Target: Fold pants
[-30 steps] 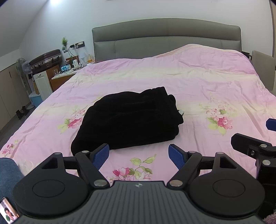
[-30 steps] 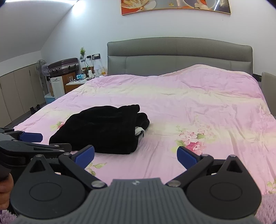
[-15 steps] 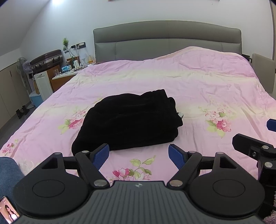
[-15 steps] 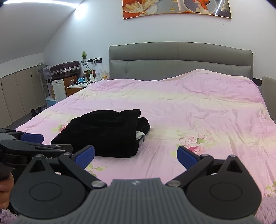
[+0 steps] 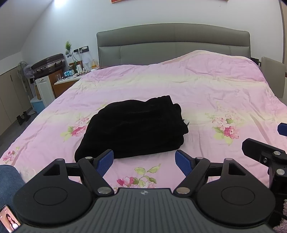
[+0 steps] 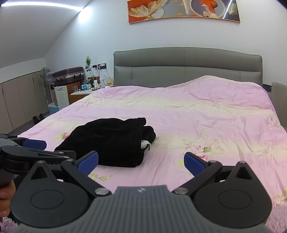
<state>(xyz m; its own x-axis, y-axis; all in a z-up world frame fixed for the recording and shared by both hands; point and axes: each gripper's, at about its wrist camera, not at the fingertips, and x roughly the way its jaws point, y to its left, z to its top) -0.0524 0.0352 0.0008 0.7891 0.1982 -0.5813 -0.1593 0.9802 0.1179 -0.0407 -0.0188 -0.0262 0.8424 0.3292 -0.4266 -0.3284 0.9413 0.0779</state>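
Right now your left gripper (image 5: 144,160) fills the bottom of the left wrist view, its blue pads (image 5: 105,161) spread wide with nothing between them. Your right gripper (image 6: 141,162) sits the same way at the bottom of the right wrist view, jaws released and empty. Both hang above the near edge of the pink floral bedspread (image 5: 206,100), clear of the cloth. At the lower left corner of the left wrist view a phone (image 5: 9,220) shows a lit screen, with a blue denim leg (image 5: 9,181) just above it. At the left edge of the right wrist view part of a hand (image 6: 6,192) shows behind the black linkage.

Just beyond the left gripper's pads, in the middle of the frame, lie the black pants (image 5: 132,127), folded into a thick, roughly rectangular bundle resting flat on the bedspread. In the right wrist view the pants (image 6: 109,141) lie left of centre, with a small white tag (image 6: 146,144) peeping from their right edge.

Farther back the bedspread rises over a hump at the upper right, against a grey padded headboard (image 6: 187,67). At the upper left stand a nightstand (image 5: 65,86), a dark suitcase (image 5: 48,63) and a fan (image 5: 24,69). A framed picture (image 6: 183,9) hangs on the wall above the headboard.
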